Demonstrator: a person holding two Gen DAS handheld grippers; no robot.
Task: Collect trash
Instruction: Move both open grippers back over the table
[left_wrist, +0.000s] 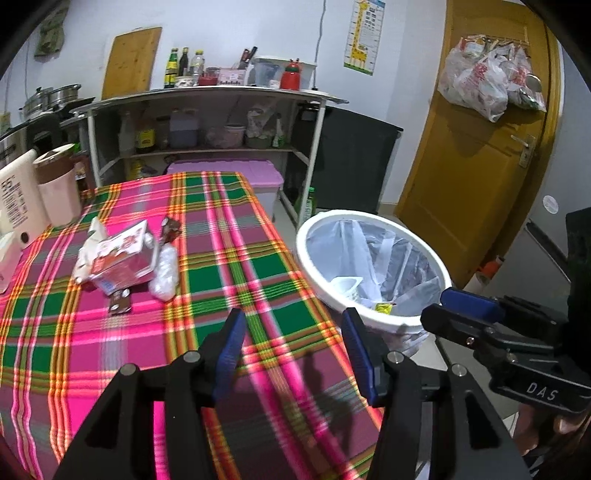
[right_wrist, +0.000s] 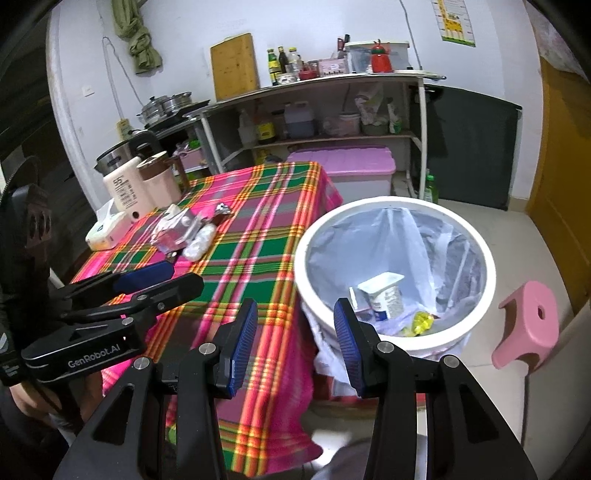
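Observation:
On the plaid tablecloth (left_wrist: 258, 258) lies a pile of trash: a pink carton (left_wrist: 123, 258), crumpled clear plastic (left_wrist: 166, 271), and brown wrappers (left_wrist: 170, 229). The same pile (right_wrist: 173, 232) shows far left in the right wrist view. A white bin (right_wrist: 306, 236) with a liner stands beside the table, holding a yogurt cup (right_wrist: 384, 295) and a yellow wrapper (right_wrist: 421, 323). My left gripper (left_wrist: 293, 350) hovers open and empty over the table's near edge. My right gripper (right_wrist: 295, 339) is open and empty between the table edge and the bin rim (left_wrist: 321, 280).
A lotion bottle (right_wrist: 123, 192), pink cup (right_wrist: 159, 181) and tissue box (right_wrist: 107, 229) stand at the table's far left. A pink stool (right_wrist: 528, 325) sits on the floor right of the bin. Behind are a shelf unit (left_wrist: 207, 99), a pink storage box (left_wrist: 258, 173) and a door (left_wrist: 480, 147).

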